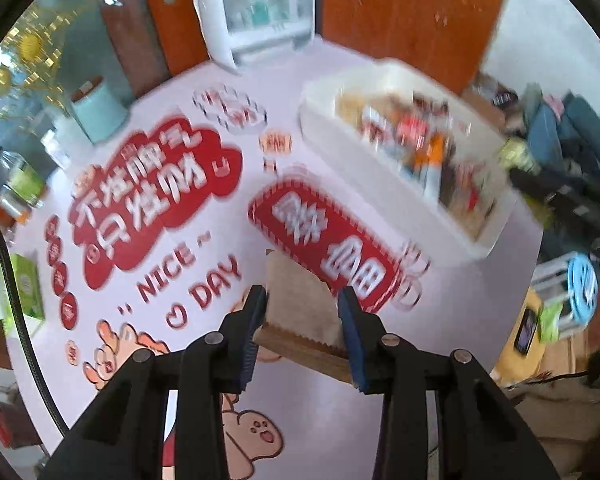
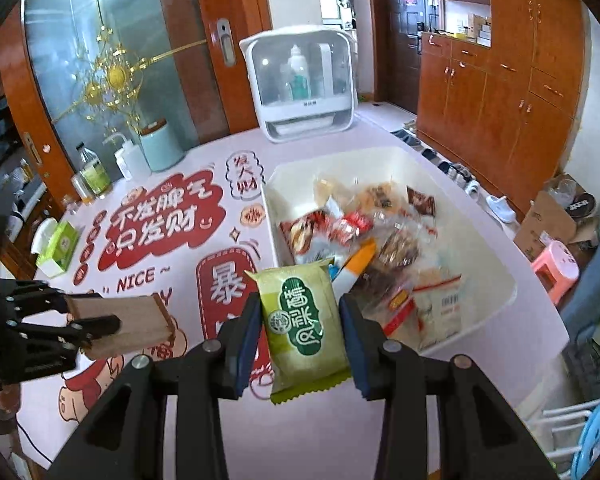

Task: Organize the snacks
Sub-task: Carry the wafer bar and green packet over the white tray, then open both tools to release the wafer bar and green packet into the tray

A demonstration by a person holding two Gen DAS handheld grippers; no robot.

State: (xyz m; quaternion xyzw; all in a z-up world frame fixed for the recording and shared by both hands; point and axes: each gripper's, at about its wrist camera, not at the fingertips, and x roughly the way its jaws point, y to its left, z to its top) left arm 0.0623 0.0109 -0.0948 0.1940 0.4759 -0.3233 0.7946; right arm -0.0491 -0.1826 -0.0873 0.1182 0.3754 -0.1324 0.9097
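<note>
Two grippers over a round table with a pink cloth printed in red Chinese characters and "NICE DAY". Far edge: white dish-cabinet appliance with bottles behind its clear door. Right half of table: white plastic bin full of mixed snack packets, red, brown, orange and clear wrappers, heaped loosely. Left rim of table: pale teal canister, white squeeze bottle, glass bottle with green label, green tissue box. On the floor to the right: pink stool, cardboard box.

Left gripper is pinching a plain brown packet with a serrated end, held above the cloth, near the bin's left side; left wrist view is motion-blurred. Right gripper is clamped on a green snack packet, white-and-dark-green logo, crimped ends, upright between the pads, just in front of the bin's near corner, off the table.
</note>
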